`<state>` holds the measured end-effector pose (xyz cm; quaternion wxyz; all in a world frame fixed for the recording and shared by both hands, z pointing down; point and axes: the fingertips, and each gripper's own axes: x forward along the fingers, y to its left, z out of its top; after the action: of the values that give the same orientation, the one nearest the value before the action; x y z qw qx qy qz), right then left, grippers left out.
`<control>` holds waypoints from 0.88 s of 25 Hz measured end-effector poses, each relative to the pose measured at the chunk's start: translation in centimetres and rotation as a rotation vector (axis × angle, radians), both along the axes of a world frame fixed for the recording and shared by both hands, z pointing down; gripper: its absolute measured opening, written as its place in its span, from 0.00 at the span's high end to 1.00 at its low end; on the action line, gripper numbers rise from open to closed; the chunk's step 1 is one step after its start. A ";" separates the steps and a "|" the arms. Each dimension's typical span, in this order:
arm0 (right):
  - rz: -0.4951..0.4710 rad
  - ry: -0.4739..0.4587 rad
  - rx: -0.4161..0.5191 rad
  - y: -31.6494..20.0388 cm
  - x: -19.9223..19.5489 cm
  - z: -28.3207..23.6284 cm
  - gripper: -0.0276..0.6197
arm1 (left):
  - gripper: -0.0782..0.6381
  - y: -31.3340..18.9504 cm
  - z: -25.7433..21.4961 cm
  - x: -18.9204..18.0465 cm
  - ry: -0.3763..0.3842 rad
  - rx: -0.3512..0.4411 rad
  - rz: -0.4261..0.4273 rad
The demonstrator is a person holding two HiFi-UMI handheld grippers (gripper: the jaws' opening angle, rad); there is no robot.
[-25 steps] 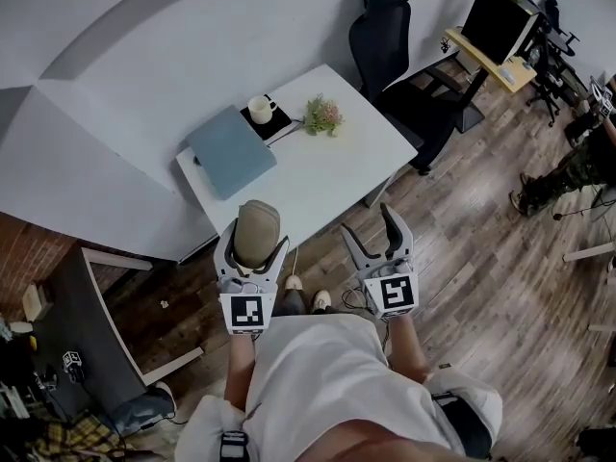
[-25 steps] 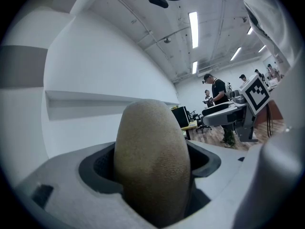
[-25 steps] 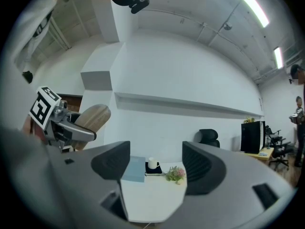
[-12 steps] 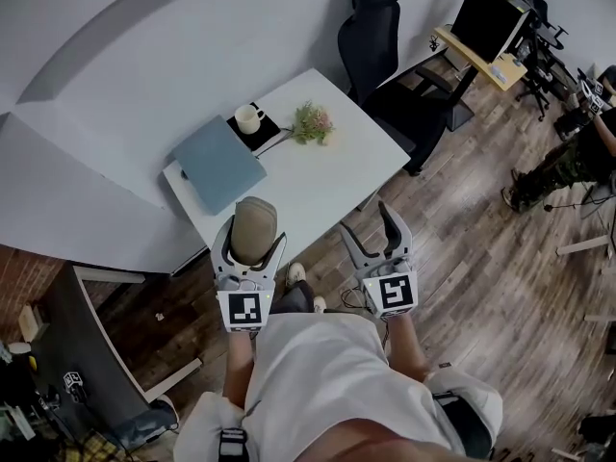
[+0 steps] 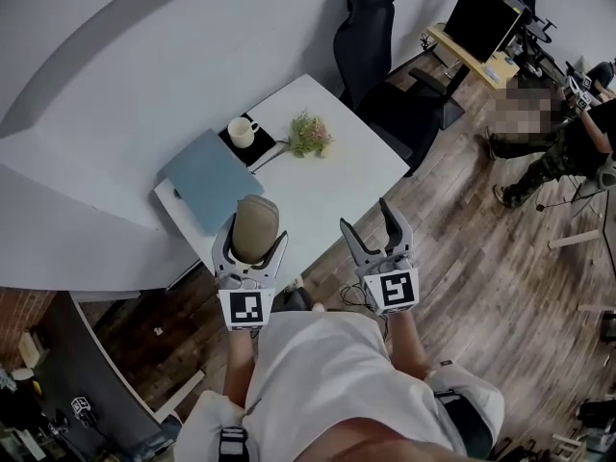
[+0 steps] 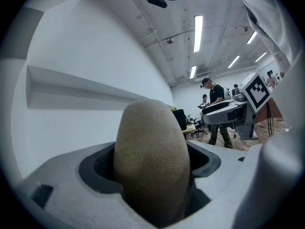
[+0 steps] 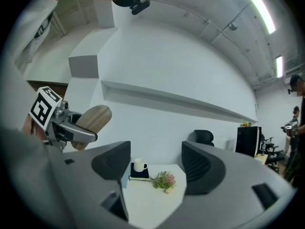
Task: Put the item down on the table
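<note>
- The tan item (image 5: 256,227) lies with its long axis along the jaws of the left hand-held gripper (image 5: 253,248). Its rounded free end points forward, away from the person and towards the white surface (image 5: 337,176).
- In the left gripper view it stands upright between the jaws, with its lower end sunk in the dark pads.
- That hand-held gripper is clamped on the item's two sides. The item is up in the air at the near edge of the surface, not resting on it.
- Since a second ago the surface has slid down and left in the head view. The blue pad (image 5: 210,179) now lies just beyond the item's tip, where before it was well apart from it.
- Both hand-held grippers keep their places in that view, and the grip is unchanged.
- The item is an egg-like oblong, dull tan, with a finely pebbled skin.
- The right hand-held gripper (image 5: 371,231) has its jaws wide apart with nothing between them. A cup (image 5: 241,131) and flowers (image 5: 306,135) on the surface show through the gap.
</note>
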<state>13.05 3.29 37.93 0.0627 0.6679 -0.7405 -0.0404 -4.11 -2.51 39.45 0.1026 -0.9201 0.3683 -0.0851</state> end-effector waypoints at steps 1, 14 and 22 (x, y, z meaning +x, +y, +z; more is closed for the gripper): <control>0.005 0.005 -0.003 -0.6 0.0 -0.1 0.44 | 0.32 -0.7 0.0 0.0 0.002 0.001 0.005; 0.053 0.054 -0.036 -6.9 -1.4 -0.2 0.44 | 0.32 -7.0 1.0 -0.7 0.045 -0.062 0.040; 0.056 0.078 -0.057 -9.2 -2.3 0.4 0.44 | 0.32 -9.1 1.9 -1.1 0.076 -0.091 0.049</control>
<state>10.75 -5.93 38.35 0.1118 0.6844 -0.7192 -0.0434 -5.21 -11.61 41.40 0.0486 -0.9352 0.3449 -0.0642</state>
